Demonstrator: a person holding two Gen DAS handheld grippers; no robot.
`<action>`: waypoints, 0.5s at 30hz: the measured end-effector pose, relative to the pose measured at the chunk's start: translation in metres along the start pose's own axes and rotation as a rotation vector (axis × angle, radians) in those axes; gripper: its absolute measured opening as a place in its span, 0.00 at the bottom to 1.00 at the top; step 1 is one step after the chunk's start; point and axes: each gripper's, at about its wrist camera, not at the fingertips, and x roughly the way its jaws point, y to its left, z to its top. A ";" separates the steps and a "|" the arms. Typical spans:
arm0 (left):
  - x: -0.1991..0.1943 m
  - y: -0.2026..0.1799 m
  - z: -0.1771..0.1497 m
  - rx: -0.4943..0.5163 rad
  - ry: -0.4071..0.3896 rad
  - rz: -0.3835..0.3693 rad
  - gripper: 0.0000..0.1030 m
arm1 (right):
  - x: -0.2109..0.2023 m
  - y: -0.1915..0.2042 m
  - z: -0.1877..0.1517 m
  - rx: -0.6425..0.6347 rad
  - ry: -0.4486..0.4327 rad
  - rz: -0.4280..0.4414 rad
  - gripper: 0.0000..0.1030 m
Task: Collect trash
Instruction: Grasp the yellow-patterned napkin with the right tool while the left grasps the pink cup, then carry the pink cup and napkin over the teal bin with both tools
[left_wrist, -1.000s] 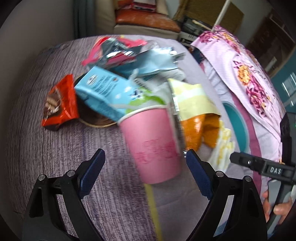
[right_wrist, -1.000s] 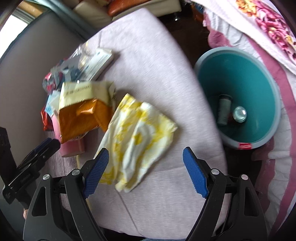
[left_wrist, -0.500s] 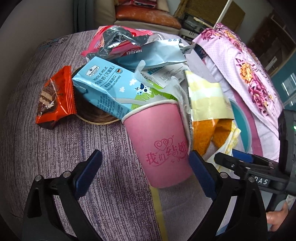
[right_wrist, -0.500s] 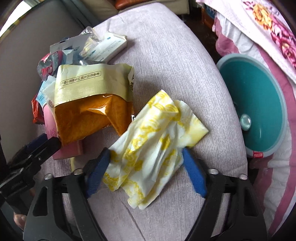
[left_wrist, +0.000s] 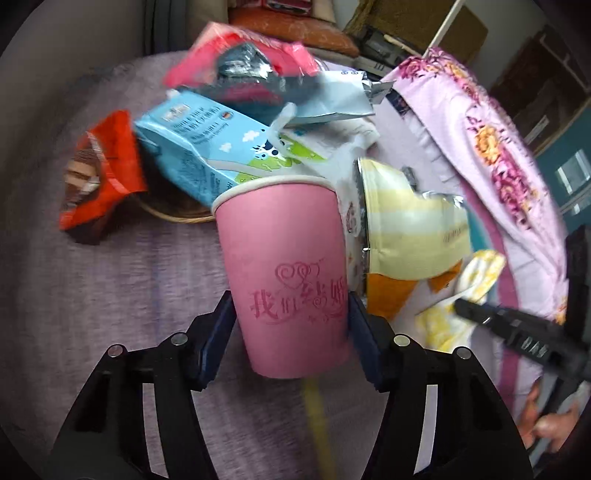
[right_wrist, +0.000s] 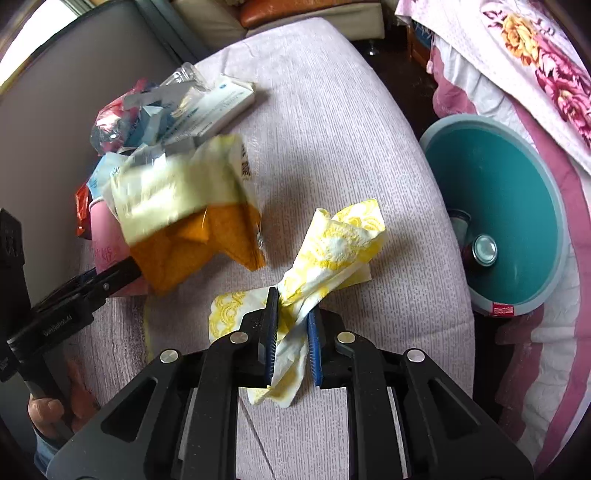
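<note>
Both grippers are down on the trash at once. The left gripper (left_wrist: 291, 325) has its blue pads against the two sides of the tall pink paper cup with red printed hearts and characters (left_wrist: 284, 273), jaws closing in on it; the cup stands upright on the mauve ribbed cloth-covered surface (left_wrist: 110, 295), its base partly cut off behind the fingers. The cup's inside cannot be seen from this angle.

Behind the cup sits a blurred heap: a light blue milk carton with a cartoon cow (left_wrist: 207, 147), a red and silver crumpled foil wrapper (left_wrist: 243, 62), a silvery-blue foil bag (left_wrist: 332, 99), and off to the side an orange-red snack packet (left_wrist: 99, 170). The print on all of them is smeared beyond reading. A rim of something woven (left_wrist: 173, 216) peeks from under the carton; what it is, I cannot tell. Beside the cup leans a pale yellow and orange plastic pouch (left_wrist: 410, 236).

Over on the right wrist view, the right gripper (right_wrist: 291, 328) is closing, its pads pinching a crumpled yellow-and-white patterned paper napkin (right_wrist: 332, 251) at its waist, so the napkin fans out on both ends. Its lower end vanishes between the fingers.

To the right, below the cloth's edge, stands a teal round plastic bin with a grey rim (right_wrist: 509, 206), a metal can (right_wrist: 484, 249) lying inside, half hidden by the cloth's edge. A floral pink bedspread (right_wrist: 535, 62) fills the corner.
</note>
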 end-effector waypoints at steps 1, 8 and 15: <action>-0.003 0.003 -0.003 0.000 0.004 -0.002 0.59 | -0.002 0.000 -0.001 -0.003 -0.005 -0.004 0.13; -0.015 0.018 -0.018 -0.010 0.022 -0.012 0.60 | -0.007 -0.010 -0.003 0.009 -0.013 -0.020 0.13; -0.007 0.022 -0.009 -0.050 0.015 0.002 0.62 | -0.013 -0.010 -0.005 0.016 -0.024 -0.021 0.13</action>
